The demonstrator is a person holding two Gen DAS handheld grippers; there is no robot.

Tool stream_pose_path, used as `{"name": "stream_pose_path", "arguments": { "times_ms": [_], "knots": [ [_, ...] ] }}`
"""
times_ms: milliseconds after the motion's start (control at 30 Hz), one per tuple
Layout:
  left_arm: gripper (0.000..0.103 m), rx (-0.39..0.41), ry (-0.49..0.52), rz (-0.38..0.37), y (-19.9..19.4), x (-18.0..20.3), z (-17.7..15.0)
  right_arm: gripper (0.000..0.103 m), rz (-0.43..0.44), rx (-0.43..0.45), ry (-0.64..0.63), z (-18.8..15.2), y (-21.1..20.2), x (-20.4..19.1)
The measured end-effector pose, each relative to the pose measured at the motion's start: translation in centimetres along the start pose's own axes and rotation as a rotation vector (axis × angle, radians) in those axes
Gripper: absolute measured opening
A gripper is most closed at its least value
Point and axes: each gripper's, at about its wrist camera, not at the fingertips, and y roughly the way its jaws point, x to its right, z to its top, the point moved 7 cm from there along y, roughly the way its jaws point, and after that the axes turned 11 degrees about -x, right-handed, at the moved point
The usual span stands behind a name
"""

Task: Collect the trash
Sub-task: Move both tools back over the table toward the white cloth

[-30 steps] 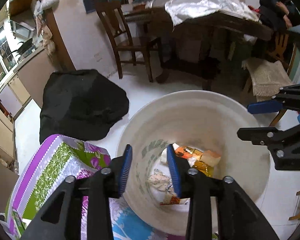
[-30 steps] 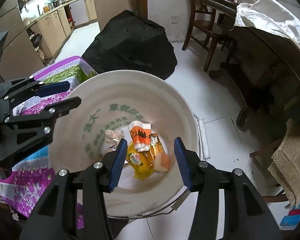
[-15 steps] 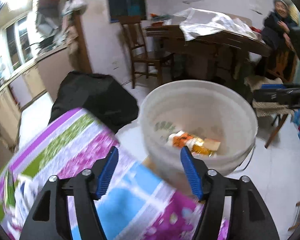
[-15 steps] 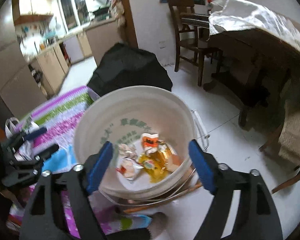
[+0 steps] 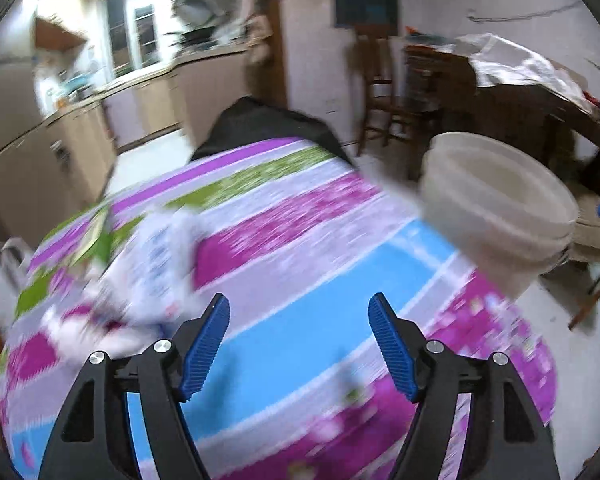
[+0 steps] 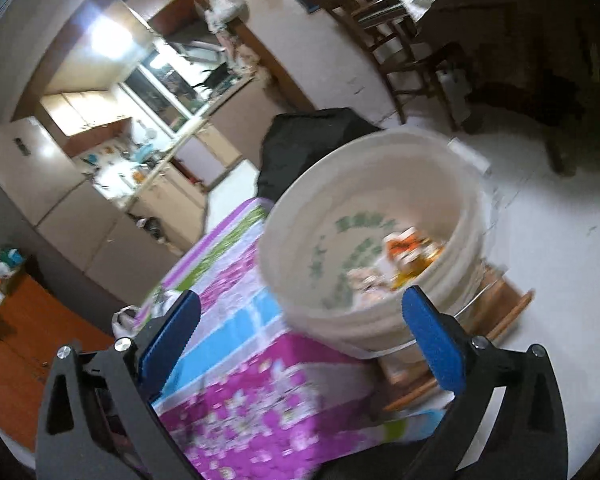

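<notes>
A white plastic bucket (image 6: 300,248) stands beside the table, with orange and yellow wrappers (image 6: 408,252) lying in its bottom. In the left wrist view the bucket (image 5: 492,232) is off to the right. My left gripper (image 5: 298,344) hovers over the flowered tablecloth (image 5: 300,240), its jaws opening with nothing between them. Blurred white crumpled packaging (image 5: 156,264) lies on the cloth to its left. My right gripper (image 6: 300,336) is back from the bucket's near rim, jaws opening wide and empty.
A black bag (image 6: 312,140) lies on the white tile floor behind the table. A wooden chair (image 5: 380,92) and a dark dining table with a white cloth (image 5: 512,64) stand beyond the bucket. Kitchen cabinets (image 5: 152,100) run along the left.
Both grippers have drawn back from above the bucket and their jaws have spread. The left one swung left over the tablecloth. The right view has rolled.
</notes>
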Motion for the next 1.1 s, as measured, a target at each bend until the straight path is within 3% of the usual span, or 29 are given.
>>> {"name": "stream_pose_path", "arguments": {
  "times_ms": [267, 333, 500, 700, 933, 1100],
  "knots": [
    [0.074, -0.027, -0.197, 0.113, -2.1, -8.3, -6.3, 0.097, 0.012, -0.057, -0.119, -5.6, 5.2, -6.0],
    [0.079, -0.029, -0.232, 0.148, -2.7, -10.4, -7.5, 0.097, -0.018, -0.094, -0.188, -7.0, 7.0, -7.7],
    [0.08, -0.038, -0.319, 0.221, -4.1, -14.7, -9.9, 0.097, -0.065, -0.173, -0.321, -9.9, 10.5, -11.2],
    [0.08, -0.062, -0.395, 0.248, -4.4, -17.6, -11.7, 0.097, -0.12, -0.224, -0.441, -12.6, 12.4, -13.8],
    [0.078, -0.063, -0.493, 0.212, -4.7, -20.2, -11.5, 0.097, -0.151, -0.255, -0.587, -14.7, 14.3, -17.0],
    [0.072, -0.032, -0.64, 0.092, -4.9, -24.3, -7.9, 0.097, -0.177, -0.278, -0.632, -15.8, 15.1, -17.7]
  ]
}}
